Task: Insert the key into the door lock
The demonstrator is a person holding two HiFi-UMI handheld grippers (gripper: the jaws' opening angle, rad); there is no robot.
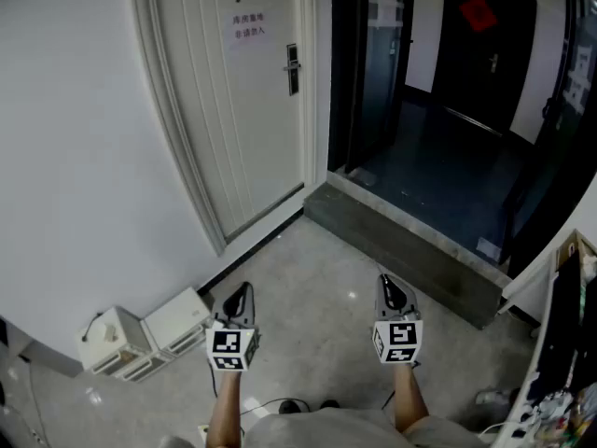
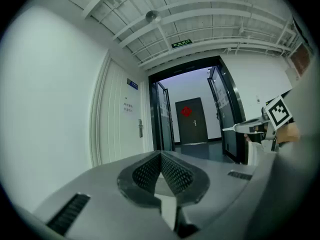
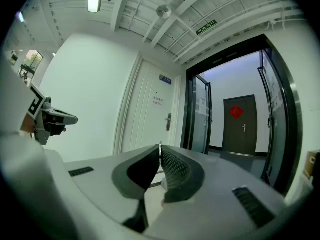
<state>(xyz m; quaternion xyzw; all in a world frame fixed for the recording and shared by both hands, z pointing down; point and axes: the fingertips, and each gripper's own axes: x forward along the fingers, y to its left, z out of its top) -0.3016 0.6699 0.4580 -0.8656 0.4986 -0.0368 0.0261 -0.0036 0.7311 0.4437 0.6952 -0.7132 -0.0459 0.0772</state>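
1. plainly, a paper notice [image 1: 248, 26] with red characters is fixed on the white door [image 1: 233, 138]; the characters are too small to be read.
2. a blue plate [image 3: 165, 78] beside the door frame and a green exit sign [image 3: 206, 24] under the ceiling are seen, their print likewise unreadable; a red ornament [image 3: 236, 112] is hung on the dark far door.
3. black-and-white square markers are carried on each gripper's cube.
4. the key [image 3: 160, 146] is seen only as a thin bright sliver, edge-on, pinched at the very tips of the right gripper [image 1: 384, 280] fingers; its long axis is laid along the fingers, level, and it is pointed toward the white door and the open doorway beside it.
5. the door lock [image 1: 292, 68] is set at the white door's right edge, well apart from the key.
6. the left gripper [image 1: 244, 287] fingers are pressed together at the tips and are empty.
7. the key's outline and teeth cannot be made out, and in the head view it is too small to be told; the person's forearms are cut off at the lower edge.
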